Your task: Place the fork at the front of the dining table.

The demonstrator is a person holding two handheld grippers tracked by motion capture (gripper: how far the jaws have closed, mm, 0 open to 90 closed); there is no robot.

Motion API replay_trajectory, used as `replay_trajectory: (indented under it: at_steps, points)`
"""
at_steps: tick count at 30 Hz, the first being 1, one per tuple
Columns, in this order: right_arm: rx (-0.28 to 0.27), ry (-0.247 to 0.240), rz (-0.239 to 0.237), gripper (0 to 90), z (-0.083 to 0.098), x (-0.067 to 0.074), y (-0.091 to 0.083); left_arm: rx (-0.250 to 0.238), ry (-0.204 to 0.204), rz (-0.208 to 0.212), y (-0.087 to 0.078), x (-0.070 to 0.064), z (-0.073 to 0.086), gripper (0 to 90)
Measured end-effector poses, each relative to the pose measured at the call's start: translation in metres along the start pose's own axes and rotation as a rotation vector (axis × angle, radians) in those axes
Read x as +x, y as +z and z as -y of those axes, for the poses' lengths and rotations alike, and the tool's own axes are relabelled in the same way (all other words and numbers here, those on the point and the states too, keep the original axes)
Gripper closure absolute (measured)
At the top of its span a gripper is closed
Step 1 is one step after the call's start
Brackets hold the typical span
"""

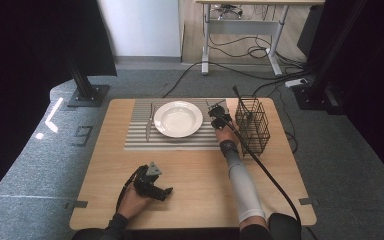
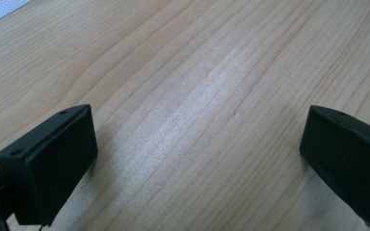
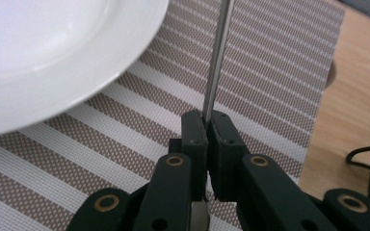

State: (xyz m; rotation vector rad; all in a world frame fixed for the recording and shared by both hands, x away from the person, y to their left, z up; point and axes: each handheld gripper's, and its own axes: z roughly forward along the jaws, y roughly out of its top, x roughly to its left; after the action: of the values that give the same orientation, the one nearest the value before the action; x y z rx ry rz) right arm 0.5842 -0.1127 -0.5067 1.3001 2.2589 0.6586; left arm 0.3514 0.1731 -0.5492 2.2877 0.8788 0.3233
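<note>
The right tongs [image 3: 206, 126] are pressed together on a slim metal utensil handle [image 3: 218, 57], held just above the striped placemat [image 3: 270, 86] beside the white plate [image 3: 38, 53]; which piece of cutlery it is cannot be told. The step looks like laying it to the plate's right. To do that well, lower it flat, parallel to the plate's edge, and release only once it rests on the mat. The left tongs [image 2: 197, 154] are spread wide and hold nothing, low over the pale wood worktop [image 2: 197, 62]. The mat is woven, with grey and white bands; the plate is glossy and round. A knife [image 1: 149, 122] lies left of the plate, and a black wire basket [image 1: 253, 126] stands at the right.
</note>
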Motion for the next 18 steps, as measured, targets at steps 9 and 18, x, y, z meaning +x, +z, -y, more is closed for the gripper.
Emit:
replay_trajectory:
  at_steps: [9, 18]
  points:
    - [0.057, -0.028, 0.025, 84.8, 0.009, 0.005, 0.018, 0.000, -0.001, 0.001, 0.000, 0.000, 0.000, 0.0]
    - [0.047, -0.013, -0.003, 80.5, 0.009, 0.003, 0.018, 0.000, 0.000, 0.001, 0.000, 0.000, 0.000, 0.0]
